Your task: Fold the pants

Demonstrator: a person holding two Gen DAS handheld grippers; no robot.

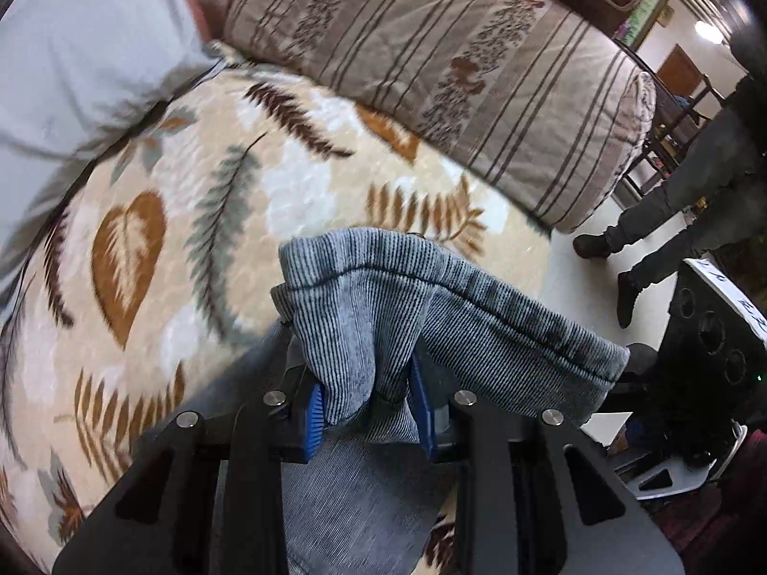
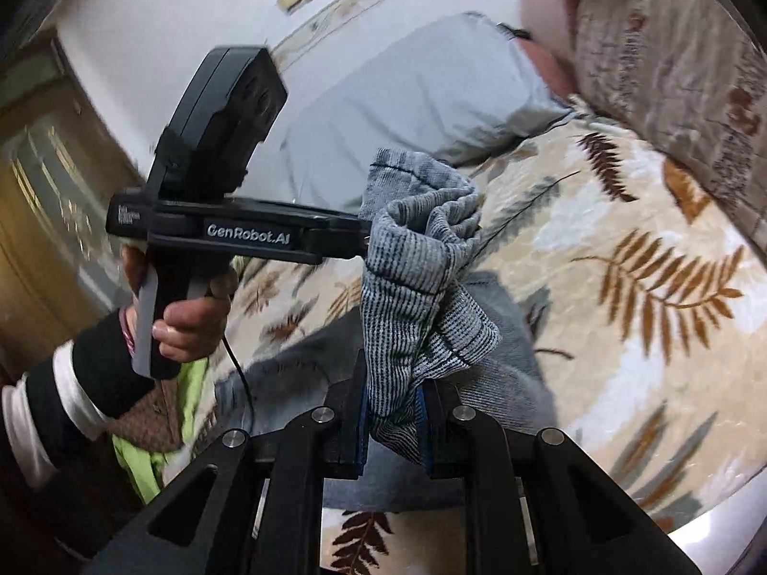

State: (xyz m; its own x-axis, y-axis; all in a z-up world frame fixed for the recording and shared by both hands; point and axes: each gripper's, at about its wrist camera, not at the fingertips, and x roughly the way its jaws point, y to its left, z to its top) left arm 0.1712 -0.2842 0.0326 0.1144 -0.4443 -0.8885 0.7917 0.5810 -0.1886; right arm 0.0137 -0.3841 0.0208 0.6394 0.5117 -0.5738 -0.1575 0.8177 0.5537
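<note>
Both tongs are closed on the grey ribbed pants (image 1: pixel 364 316): the left gripper (image 1: pixel 369 412) pinches a bunched fold between its blue pads, and the right gripper (image 2: pixel 390 424) clamps another fold. The pants hang lifted between them above the leaf-patterned blanket (image 1: pixel 191 201), their lower part trailing on it beside a pale blue pillow (image 2: pixel 422 96)

The left wrist camera sits just behind its hand-held gripper (image 1: pixel 369 412), looking close along the fingers across the cream leaf-patterned blanket (image 1: pixel 168 220) toward the striped brown bolster (image 1: pixel 455 72) at 1 o'clock. The right wrist camera looks over its own hand-held gripper (image 2: pixel 390 426) and catches the left one (image 2: pixel 364 239) at 10 o'clock. Both views share the grey ribbed pants (image 1: pixel 364 306), blanket and bolster.
</note>
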